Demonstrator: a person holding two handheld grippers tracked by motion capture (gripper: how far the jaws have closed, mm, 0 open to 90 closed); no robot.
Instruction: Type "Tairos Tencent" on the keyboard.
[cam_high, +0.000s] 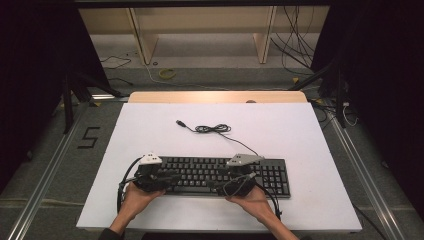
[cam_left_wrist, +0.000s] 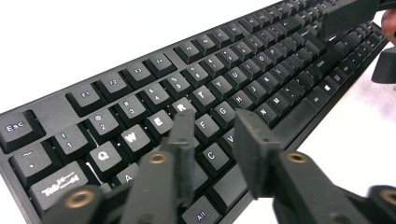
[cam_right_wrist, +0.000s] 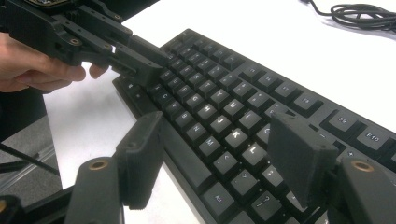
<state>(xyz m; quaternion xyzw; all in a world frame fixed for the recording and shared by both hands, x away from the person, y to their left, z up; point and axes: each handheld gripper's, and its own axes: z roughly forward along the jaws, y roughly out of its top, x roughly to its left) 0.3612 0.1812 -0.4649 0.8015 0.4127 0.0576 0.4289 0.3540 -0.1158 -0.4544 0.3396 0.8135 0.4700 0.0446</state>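
Observation:
A black keyboard (cam_high: 220, 176) lies across the near half of the white table (cam_high: 300, 135), and its black cable (cam_high: 214, 129) coils behind it and ends in a USB plug. My left gripper (cam_high: 169, 178) hovers over the keyboard's left end. In the left gripper view its jaws stand a little apart above the letter keys (cam_left_wrist: 205, 100), holding nothing. My right gripper (cam_high: 221, 184) hangs over the middle of the keyboard's near edge. It is wide open (cam_right_wrist: 219, 151), with the keys (cam_right_wrist: 224, 126) showing between its jaws. Each gripper view also shows the other gripper (cam_right_wrist: 112, 44), (cam_left_wrist: 350, 16).
Bare white table surface spreads behind and to both sides of the keyboard. A wooden strip (cam_high: 217, 96) borders the far edge. Beyond it are a wooden frame (cam_high: 145, 40) and loose cables (cam_high: 295, 45) on the floor. Metal rails (cam_high: 45, 175) run along both sides of the table.

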